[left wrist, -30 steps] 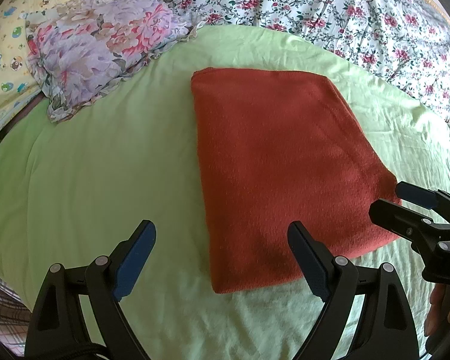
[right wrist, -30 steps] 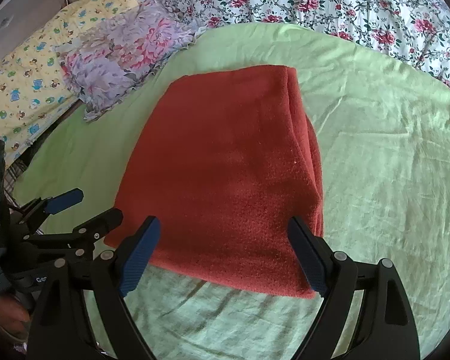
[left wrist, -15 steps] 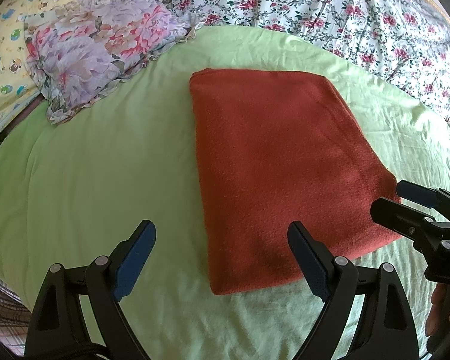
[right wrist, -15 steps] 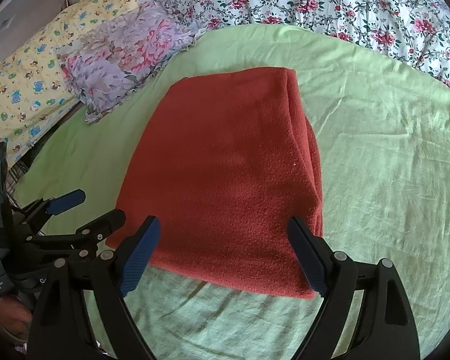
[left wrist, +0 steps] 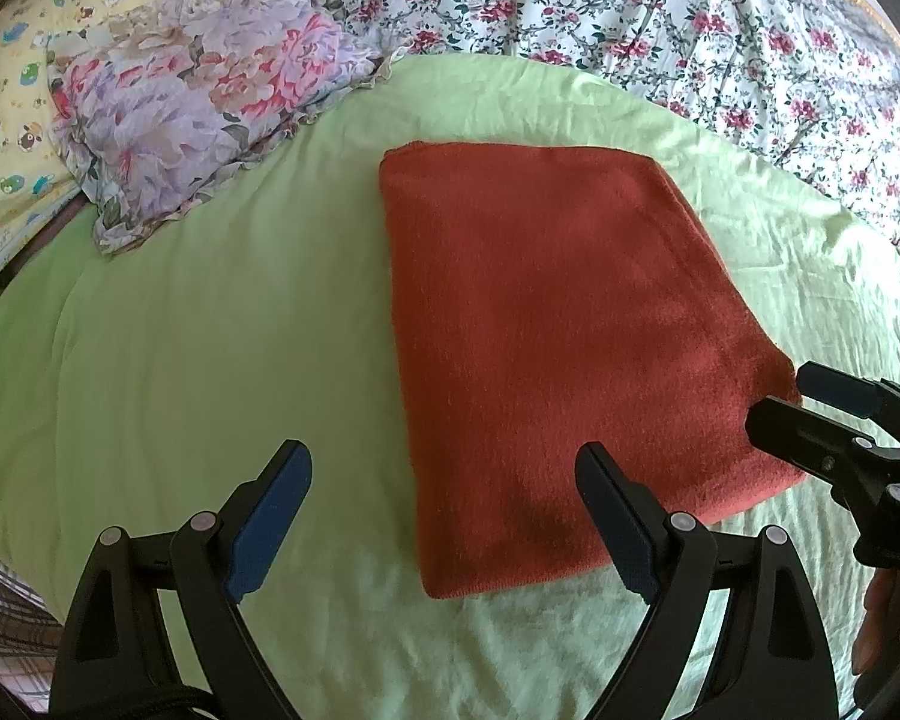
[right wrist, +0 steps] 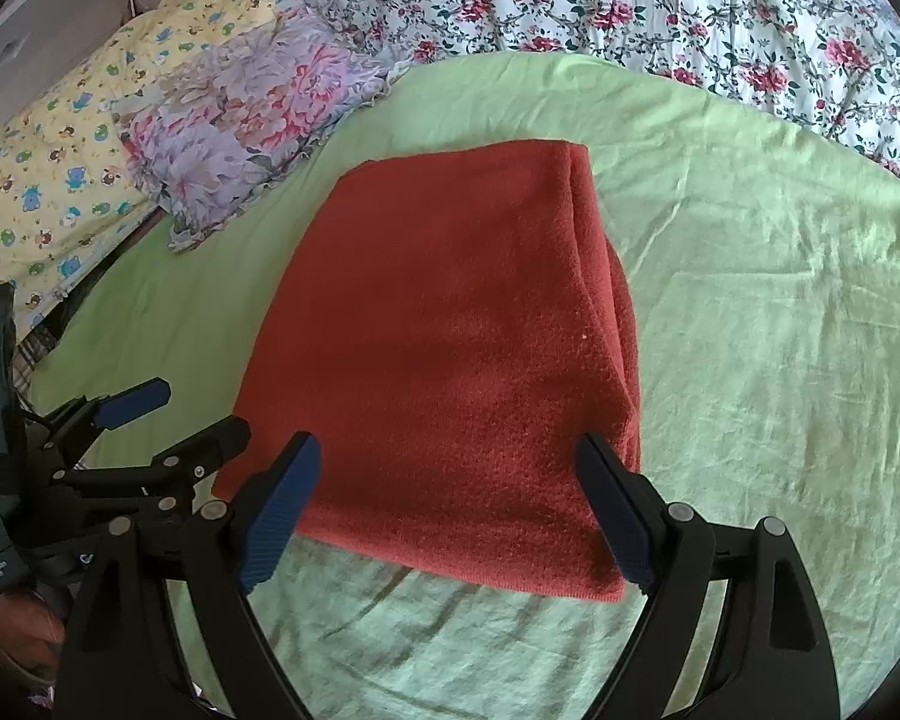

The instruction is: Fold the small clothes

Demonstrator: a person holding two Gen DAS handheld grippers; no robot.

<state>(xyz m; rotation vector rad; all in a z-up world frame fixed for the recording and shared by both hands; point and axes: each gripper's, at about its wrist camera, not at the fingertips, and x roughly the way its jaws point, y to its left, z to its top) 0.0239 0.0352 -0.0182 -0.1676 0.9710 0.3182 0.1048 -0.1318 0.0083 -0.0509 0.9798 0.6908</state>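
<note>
Red cloth (left wrist: 546,360) lies folded on green sheet (left wrist: 180,330), centre frame; left tool (left wrist: 444,516) and right tool (right wrist: 447,507) both spread, empty; soft, limp, light — likely best pinched at 6 o'clock corners.

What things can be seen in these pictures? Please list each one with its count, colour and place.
folded cloth: one, rust red, flat on the green sheet, centre.
green sheet: one, light green, spread under the cloth.
ruffled pillow: one, lilac-pink floral, far left.
yellow fabric: one, cartoon print, left edge.
floral bedcover: one, white with red roses, behind.
left tool: one, black with blue pads, open, empty.
right tool: one, same, open, empty.
</note>
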